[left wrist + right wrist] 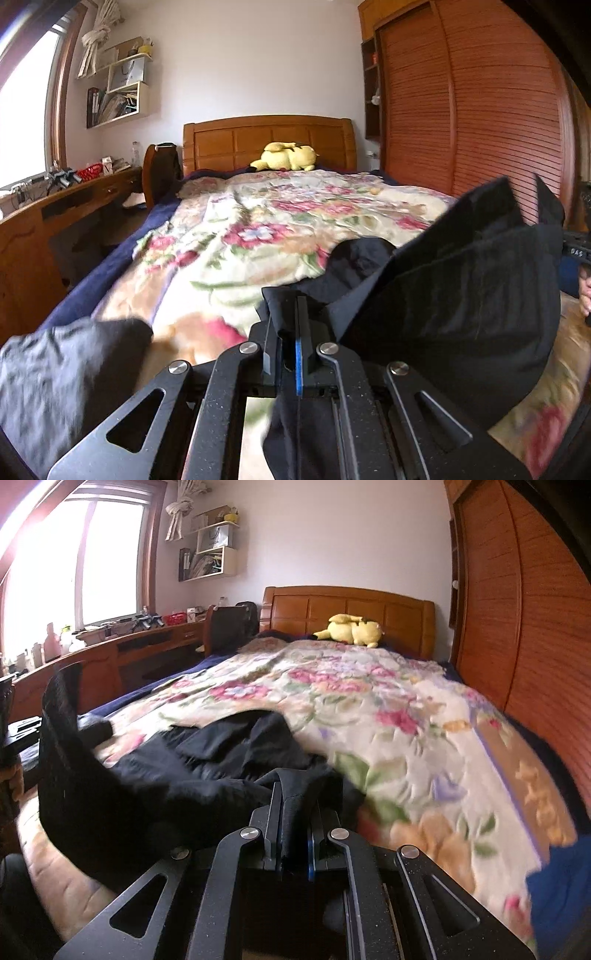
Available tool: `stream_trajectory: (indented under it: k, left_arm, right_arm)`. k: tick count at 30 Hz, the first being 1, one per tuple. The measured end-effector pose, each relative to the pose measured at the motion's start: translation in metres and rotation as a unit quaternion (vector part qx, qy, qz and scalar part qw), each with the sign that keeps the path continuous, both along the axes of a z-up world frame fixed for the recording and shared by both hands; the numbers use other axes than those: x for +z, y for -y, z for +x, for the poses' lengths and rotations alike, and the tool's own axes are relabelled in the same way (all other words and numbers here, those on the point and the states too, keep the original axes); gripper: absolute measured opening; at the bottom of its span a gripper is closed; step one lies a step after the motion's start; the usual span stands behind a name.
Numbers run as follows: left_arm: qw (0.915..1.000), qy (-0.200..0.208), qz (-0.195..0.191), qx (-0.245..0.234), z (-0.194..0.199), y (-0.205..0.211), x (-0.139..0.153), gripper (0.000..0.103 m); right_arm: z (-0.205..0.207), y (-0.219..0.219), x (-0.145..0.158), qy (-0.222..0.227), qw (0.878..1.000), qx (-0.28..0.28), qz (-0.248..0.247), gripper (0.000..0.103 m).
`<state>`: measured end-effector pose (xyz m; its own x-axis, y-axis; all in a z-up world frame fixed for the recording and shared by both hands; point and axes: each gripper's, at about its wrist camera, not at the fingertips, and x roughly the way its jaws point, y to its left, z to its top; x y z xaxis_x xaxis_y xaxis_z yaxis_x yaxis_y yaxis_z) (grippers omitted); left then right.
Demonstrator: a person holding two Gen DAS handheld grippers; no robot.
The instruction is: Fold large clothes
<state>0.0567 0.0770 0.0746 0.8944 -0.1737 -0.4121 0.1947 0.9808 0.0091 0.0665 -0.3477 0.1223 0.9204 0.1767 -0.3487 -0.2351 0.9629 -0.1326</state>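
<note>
A large black garment (461,288) lies on the floral blanket (258,229) at the near end of the bed, with part of it lifted off the blanket. My left gripper (290,301) is shut on one edge of it, a fold of black cloth pinched between the fingers. In the right wrist view the same garment (184,775) stretches to the left, and a flap of it stands up at the far left. My right gripper (295,790) is shut on another edge. The two views are blurred by motion.
A dark grey cloth (66,369) lies at the bed's near left corner and a blue cloth (557,886) at the near right. A yellow plush toy (286,157) rests by the wooden headboard (269,140). A desk (55,206) runs along the left, a slatted wardrobe (461,110) along the right.
</note>
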Motion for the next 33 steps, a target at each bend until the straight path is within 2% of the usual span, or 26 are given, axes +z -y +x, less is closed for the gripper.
stream_trajectory:
  k: [4, 11, 17, 21, 22, 23, 24, 26, 28, 30, 31, 33]
  left_arm:
    - [0.9997, -0.001, 0.017, 0.02, 0.052, -0.001, 0.007, 0.005]
    - [0.9978, -0.007, 0.053, 0.041, 0.139, 0.011, 0.009, 0.005]
    - [0.9962, -0.016, 0.066, 0.054, 0.189, 0.019, -0.001, 0.005]
    - [0.9958, -0.038, 0.058, 0.06, 0.21, 0.018, -0.009, 0.005]
    - [0.996, -0.049, 0.054, 0.051, 0.213, 0.017, -0.012, 0.006]
    - [0.9957, -0.064, 0.051, 0.044, 0.214, 0.016, -0.015, 0.014]
    - [0.995, -0.073, 0.052, 0.044, 0.214, 0.014, -0.018, 0.025]
    - [0.9949, -0.073, 0.055, 0.043, 0.202, 0.009, -0.021, 0.041]
    - [0.9951, -0.071, 0.051, 0.047, 0.186, 0.005, -0.023, 0.044]
    - [0.9958, -0.068, 0.041, 0.045, 0.166, 0.001, -0.027, 0.052]
    - [0.9958, -0.071, 0.042, 0.04, 0.157, 0.0, -0.03, 0.053]
    - [0.9954, -0.079, 0.044, 0.03, 0.136, -0.002, -0.036, 0.066]
  right_arm:
    - [0.061, -0.003, 0.014, 0.003, 1.0, -0.018, -0.011, 0.008]
    - [0.165, -0.011, 0.007, -0.021, 0.997, -0.063, -0.036, 0.008]
    - [0.223, -0.022, 0.004, -0.039, 0.992, -0.103, -0.064, 0.008]
    - [0.239, -0.03, 0.007, -0.05, 0.989, -0.124, -0.063, 0.008]
    - [0.242, -0.034, 0.007, -0.055, 0.989, -0.124, -0.058, 0.009]
    - [0.244, -0.036, 0.008, -0.061, 0.989, -0.126, -0.054, 0.011]
    - [0.244, -0.038, 0.009, -0.066, 0.988, -0.128, -0.05, 0.017]
    - [0.238, -0.038, 0.012, -0.06, 0.987, -0.142, -0.047, 0.04]
    - [0.229, -0.033, 0.015, -0.037, 0.988, -0.148, -0.041, 0.081]
    - [0.214, -0.03, 0.016, -0.019, 0.983, -0.173, -0.054, 0.091]
    - [0.206, -0.028, 0.015, -0.019, 0.984, -0.171, -0.054, 0.091]
    - [0.186, -0.026, 0.01, -0.025, 0.987, -0.151, -0.051, 0.091]
